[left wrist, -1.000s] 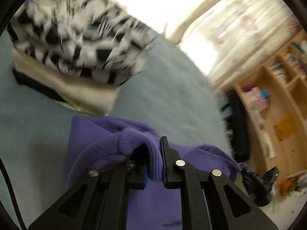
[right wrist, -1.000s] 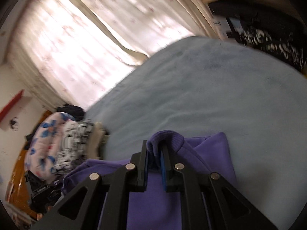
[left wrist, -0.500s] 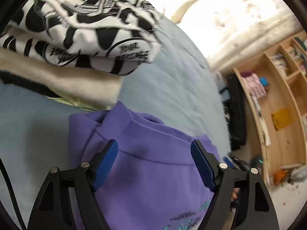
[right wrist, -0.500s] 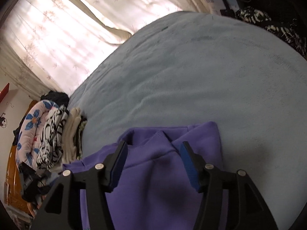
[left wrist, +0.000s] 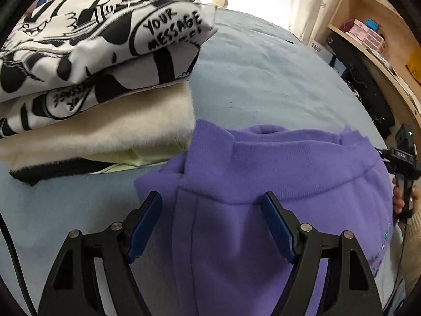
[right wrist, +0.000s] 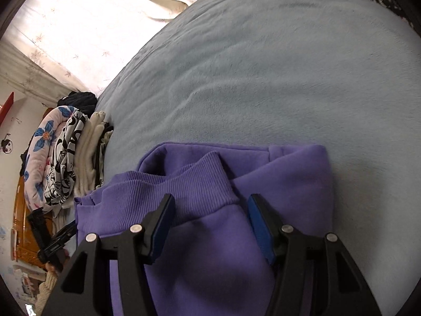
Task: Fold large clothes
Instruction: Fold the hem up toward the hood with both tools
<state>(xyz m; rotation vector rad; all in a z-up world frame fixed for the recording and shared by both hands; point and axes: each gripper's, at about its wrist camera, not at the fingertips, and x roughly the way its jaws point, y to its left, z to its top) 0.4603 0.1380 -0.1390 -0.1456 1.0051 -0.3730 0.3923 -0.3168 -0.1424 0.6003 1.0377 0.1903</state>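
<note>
Purple sweatshirt [left wrist: 263, 184] flat beneath both grippers [left wrist: 211, 216] [right wrist: 210, 216], jaws just opened, holding nothing

Sunlit curtains [right wrist: 65, 26], wooden shelves [left wrist: 381, 34], blue bed [right wrist: 263, 65]

Left tongs [left wrist: 211, 217] gape above purple garment [left wrist: 276, 173] beside folded stack [left wrist: 100, 84].

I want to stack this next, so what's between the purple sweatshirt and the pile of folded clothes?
Nothing. In the left wrist view the purple sweatshirt lies right beside the pile of folded clothes, its ribbed corner by the cream layer.
</note>
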